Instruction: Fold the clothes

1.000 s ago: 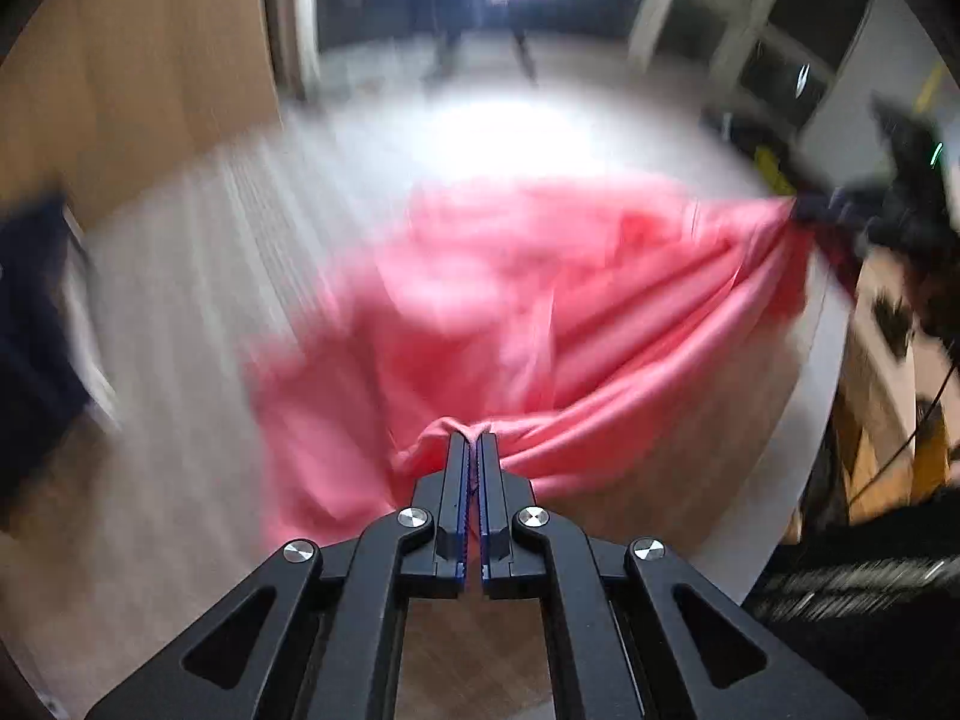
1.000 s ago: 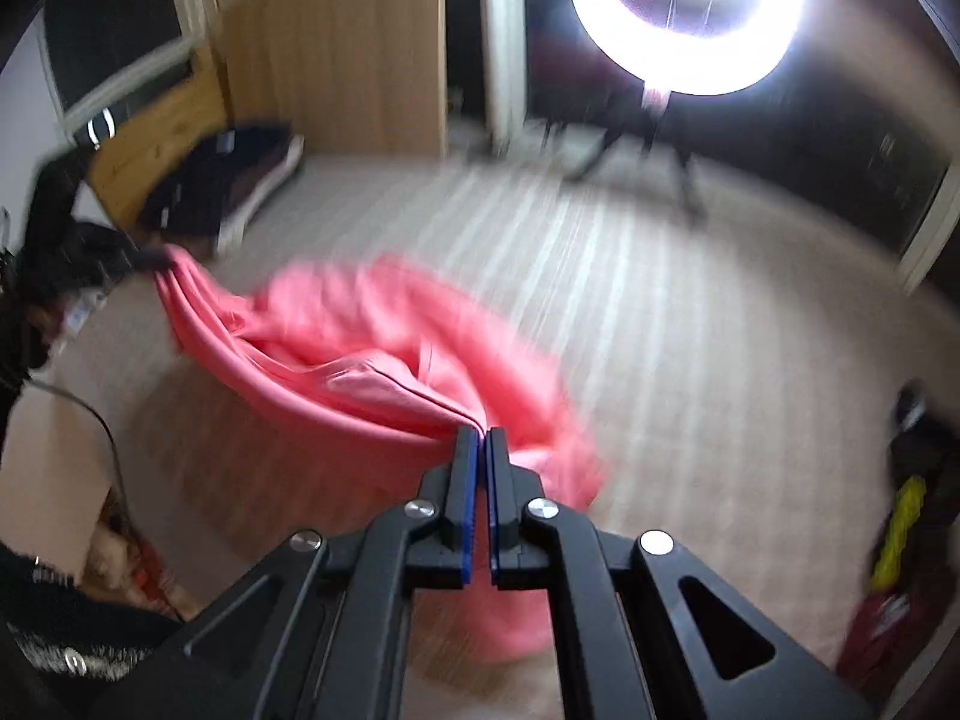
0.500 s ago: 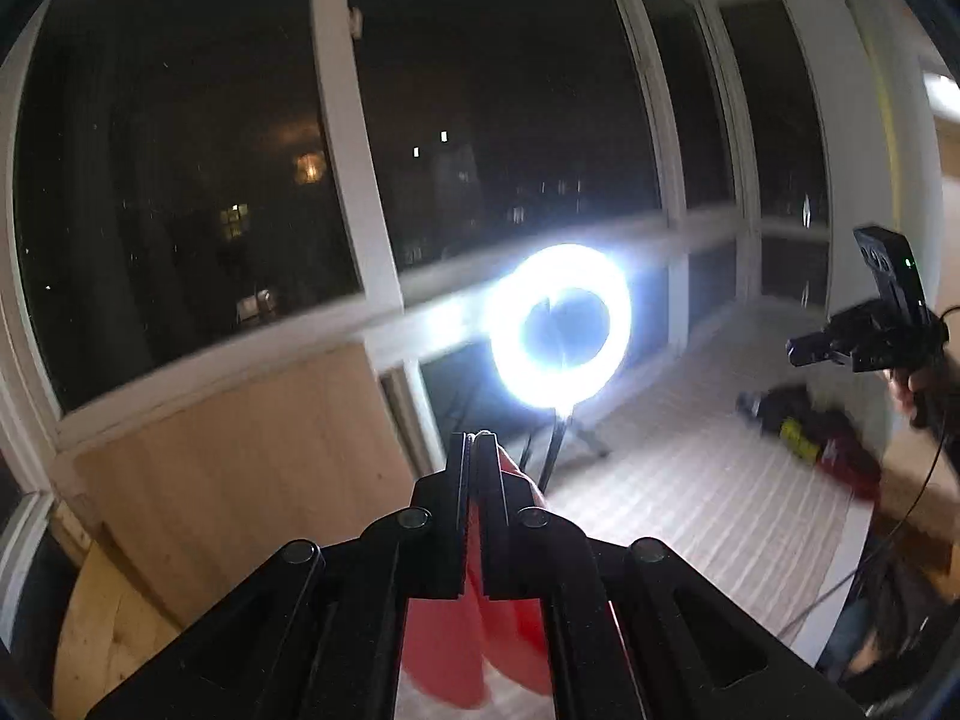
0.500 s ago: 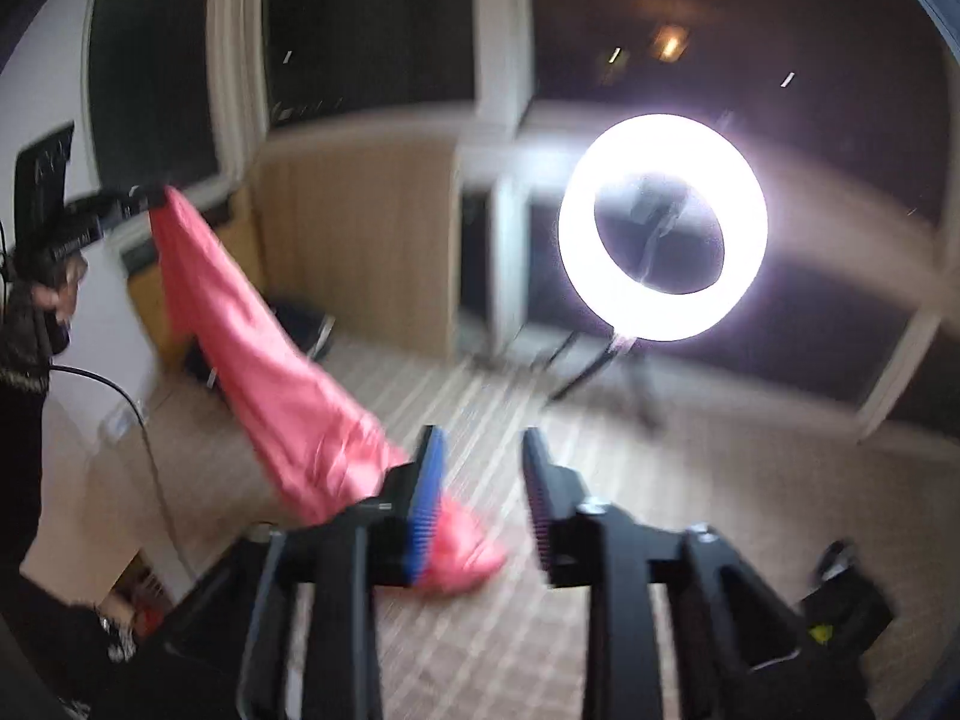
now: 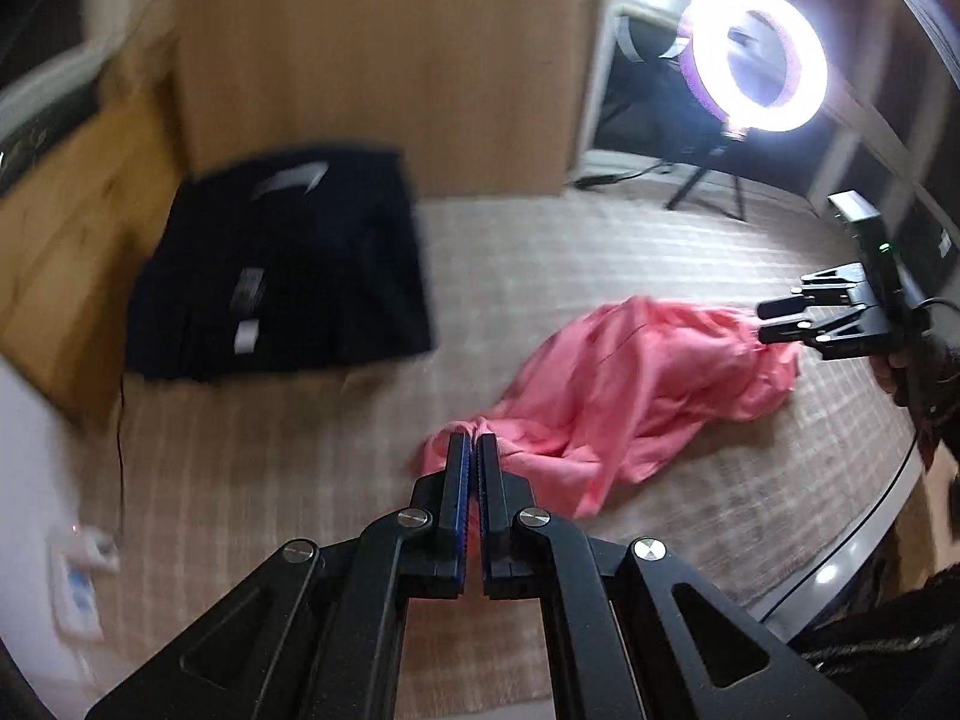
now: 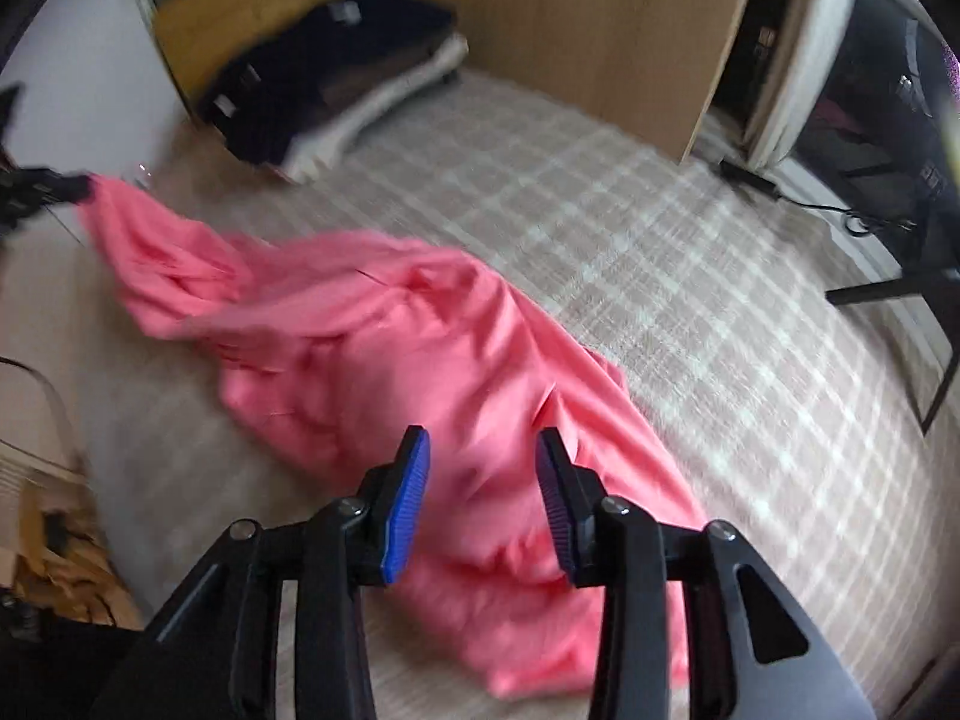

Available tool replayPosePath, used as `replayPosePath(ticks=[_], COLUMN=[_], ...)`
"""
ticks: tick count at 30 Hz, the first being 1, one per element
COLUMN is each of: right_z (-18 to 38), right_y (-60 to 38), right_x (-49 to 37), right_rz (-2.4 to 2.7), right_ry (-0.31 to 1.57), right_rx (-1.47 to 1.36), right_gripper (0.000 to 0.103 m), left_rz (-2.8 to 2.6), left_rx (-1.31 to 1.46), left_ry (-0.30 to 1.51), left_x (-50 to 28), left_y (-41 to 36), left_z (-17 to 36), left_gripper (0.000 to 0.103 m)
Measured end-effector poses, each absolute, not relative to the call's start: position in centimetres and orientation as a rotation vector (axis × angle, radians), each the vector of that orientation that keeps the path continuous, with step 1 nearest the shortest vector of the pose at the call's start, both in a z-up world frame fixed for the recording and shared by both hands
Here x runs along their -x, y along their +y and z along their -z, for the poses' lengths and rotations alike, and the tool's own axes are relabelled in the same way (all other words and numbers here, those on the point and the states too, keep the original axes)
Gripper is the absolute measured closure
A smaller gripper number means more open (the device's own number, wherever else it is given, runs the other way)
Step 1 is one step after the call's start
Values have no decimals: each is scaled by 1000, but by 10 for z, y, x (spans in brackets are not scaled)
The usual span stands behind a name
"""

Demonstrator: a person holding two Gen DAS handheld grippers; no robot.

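A pink garment (image 5: pixel 630 384) lies crumpled on the checked beige bed cover (image 5: pixel 540 252). My left gripper (image 5: pixel 471 444) is shut on one edge of the pink garment, near its low end. In the right wrist view the same pink garment (image 6: pixel 384 372) spreads under my right gripper (image 6: pixel 483 468), which hangs open just above the cloth with nothing between its blue pads (image 6: pixel 408 498). The left gripper (image 6: pixel 78 186) shows at the far left there, holding the garment's corner. In the left wrist view the right gripper (image 5: pixel 774 321) hovers open over the garment's far end.
A stack of dark folded clothes (image 5: pixel 288 264) lies at the bed's back left, against a wooden headboard (image 5: pixel 372 60). A lit ring light (image 5: pixel 759 57) stands on a tripod behind the bed. A hand (image 5: pixel 918 372) holds the right gripper. The bed edge (image 5: pixel 840 570) runs at right.
Both grippers swung up with the garment, then came back down to the bed. The right gripper opened and let go of the cloth; the left stayed shut on it.
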State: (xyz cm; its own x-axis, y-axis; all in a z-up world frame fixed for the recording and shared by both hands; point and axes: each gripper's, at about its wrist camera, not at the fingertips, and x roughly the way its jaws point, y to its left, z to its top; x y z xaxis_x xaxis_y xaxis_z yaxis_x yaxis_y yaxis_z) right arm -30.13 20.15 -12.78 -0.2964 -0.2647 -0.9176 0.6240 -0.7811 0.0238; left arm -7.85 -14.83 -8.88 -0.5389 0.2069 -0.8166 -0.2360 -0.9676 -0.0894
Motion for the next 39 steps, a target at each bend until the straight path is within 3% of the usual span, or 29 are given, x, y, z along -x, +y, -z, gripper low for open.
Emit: replayPosePath(ticks=[1, 2, 4, 15, 18, 19, 20, 21, 26, 27, 28, 29, 32, 35, 39], right_z=[135, 144, 154, 89, 83, 81, 79, 77, 110, 121, 128, 134, 115, 41, -79], right_y=[199, 198, 198, 238, 231, 229, 226, 224, 161, 154, 150, 152, 178, 212, 260], right_x=[304, 305, 299, 243, 241, 240, 239, 239, 252, 256, 258, 264, 275, 261, 231], right_rz=[2079, 2048, 1984, 2035, 2075, 2088, 2101, 2114, 2006, 1982, 1968, 1956, 2023, 2202, 2448], right_ry=[475, 483, 521, 535, 537, 538, 538, 539, 657, 686, 698, 680, 522, 469, 386], right_rx=[-1423, -1442, -1475, -1415, -1364, -1347, -1330, -1312, -1249, -1274, -1295, -1333, -1391, -1242, -995], right_gripper=[67, 74, 100, 99, 86, 72, 50, 44, 44, 47, 83, 97, 97, 97, 97], left_rz=[-2559, -2564, -2565, -2521, -2479, -2473, -2467, -2457, -2458, -2461, -2464, -2467, -2485, -2552, -2649], left_rx=[1363, 1376, 1389, 1373, 1396, 1408, 1419, 1425, 1444, 1445, 1446, 1447, 1455, 1370, 1097], left_ry=[20, -5, -17, -11, 11, 19, 27, 26, 19, 19, 26, 34, 54, 8, 64], left_x=[78, 78, 82, 96, 101, 102, 104, 105, 107, 106, 106, 106, 114, 126, 131], left_y=[-152, -155, -162, -169, -163, -162, -161, -160, -159, -160, -160, -160, -163, -170, -161], left_z=[94, 100, 109, 116, 126, 129, 132, 134, 136, 137, 138, 139, 143, 120, 41], left_gripper=[101, 101, 101, 101, 101, 101, 101, 101, 101, 101, 101, 101, 101, 101, 101])
